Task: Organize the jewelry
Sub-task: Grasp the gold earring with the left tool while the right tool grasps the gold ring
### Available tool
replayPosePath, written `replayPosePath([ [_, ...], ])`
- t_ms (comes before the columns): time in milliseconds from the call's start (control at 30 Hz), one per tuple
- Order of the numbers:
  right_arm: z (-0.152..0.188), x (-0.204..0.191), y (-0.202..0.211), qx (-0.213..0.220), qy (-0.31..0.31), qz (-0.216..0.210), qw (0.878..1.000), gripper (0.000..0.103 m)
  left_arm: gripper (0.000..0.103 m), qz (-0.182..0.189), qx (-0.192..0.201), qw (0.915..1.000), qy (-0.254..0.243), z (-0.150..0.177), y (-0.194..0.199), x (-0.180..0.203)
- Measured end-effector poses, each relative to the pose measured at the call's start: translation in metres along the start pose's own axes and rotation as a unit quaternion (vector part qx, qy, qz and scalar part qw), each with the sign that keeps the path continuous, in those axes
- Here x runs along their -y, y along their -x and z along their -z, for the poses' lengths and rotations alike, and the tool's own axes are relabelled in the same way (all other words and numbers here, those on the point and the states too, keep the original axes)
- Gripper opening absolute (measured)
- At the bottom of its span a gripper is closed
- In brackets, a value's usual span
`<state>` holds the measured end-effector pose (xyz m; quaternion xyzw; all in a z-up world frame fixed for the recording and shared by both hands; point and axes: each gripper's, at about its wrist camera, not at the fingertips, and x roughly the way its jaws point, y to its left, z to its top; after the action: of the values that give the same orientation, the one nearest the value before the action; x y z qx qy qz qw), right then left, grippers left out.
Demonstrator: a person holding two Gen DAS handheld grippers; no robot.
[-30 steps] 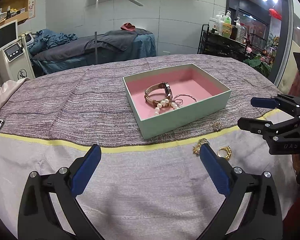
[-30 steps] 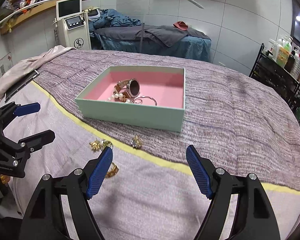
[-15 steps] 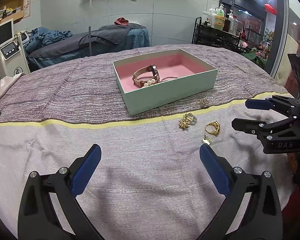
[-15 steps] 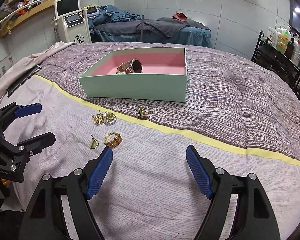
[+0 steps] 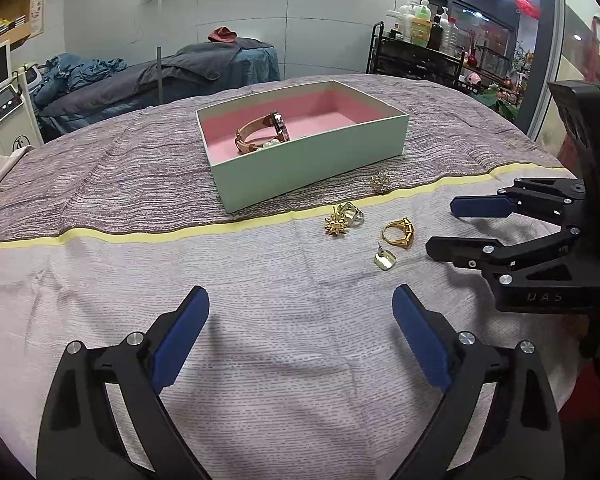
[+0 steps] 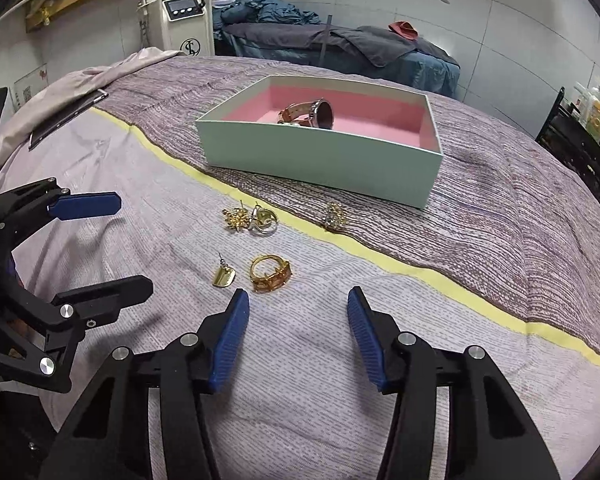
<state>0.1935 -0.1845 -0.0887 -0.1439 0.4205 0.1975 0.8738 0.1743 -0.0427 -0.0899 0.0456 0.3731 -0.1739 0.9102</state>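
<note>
Both the left tongs (image 5: 300, 312) and right tongs (image 6: 298, 312) hung spread and empty over the tabletop (image 6: 380, 420); gold ring (image 6: 270, 273) and flat earring (image 6: 224, 277) lay just ahead of the right tongs, mint box (image 6: 320, 164) beyond.

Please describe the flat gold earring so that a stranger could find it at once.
Start at the mint box, cross the yellow stripe toward the claws. The flat gold earring lies left of the gold ring; alone, it is a smooth plate.
</note>
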Motion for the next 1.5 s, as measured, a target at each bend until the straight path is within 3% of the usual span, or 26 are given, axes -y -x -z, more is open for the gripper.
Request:
replayPosePath([
  [167,-0.008,-0.002,-0.008,-0.007,0.018,-0.015,1.000,0.046,0.073,0.022,-0.011,0.9997,-0.008,0.001,-0.006,0.006],
  [300,-0.012,0.002,-0.010,-0.008,0.017,-0.030,0.999,0.031,0.060,0.039,-0.021,0.9988,-0.021,0.001,-0.012,0.014],
  [400,-0.012,0.003,-0.010,-0.005,0.016,-0.038,0.999,0.023,0.056,0.044,-0.025,0.9983,-0.029,0.001,-0.015,0.019],
  [633,-0.012,0.005,-0.007,0.001,0.006,-0.033,0.999,0.023,0.053,0.053,-0.029,0.9975,-0.036,-0.002,-0.022,0.024],
  [933,-0.005,0.027,-0.002,-0.001,-0.040,-0.023,0.999,0.023,0.036,0.074,-0.034,0.9952,-0.055,-0.018,-0.038,0.037],
  [1100,-0.004,0.028,-0.001,-0.001,-0.043,-0.022,0.999,0.023,0.021,0.082,-0.034,0.9944,-0.058,-0.022,-0.043,0.043],
  [1500,-0.001,0.028,0.004,0.004,-0.046,-0.021,0.999,0.023,0.015,0.085,-0.031,0.9946,-0.051,-0.024,-0.043,0.042],
])
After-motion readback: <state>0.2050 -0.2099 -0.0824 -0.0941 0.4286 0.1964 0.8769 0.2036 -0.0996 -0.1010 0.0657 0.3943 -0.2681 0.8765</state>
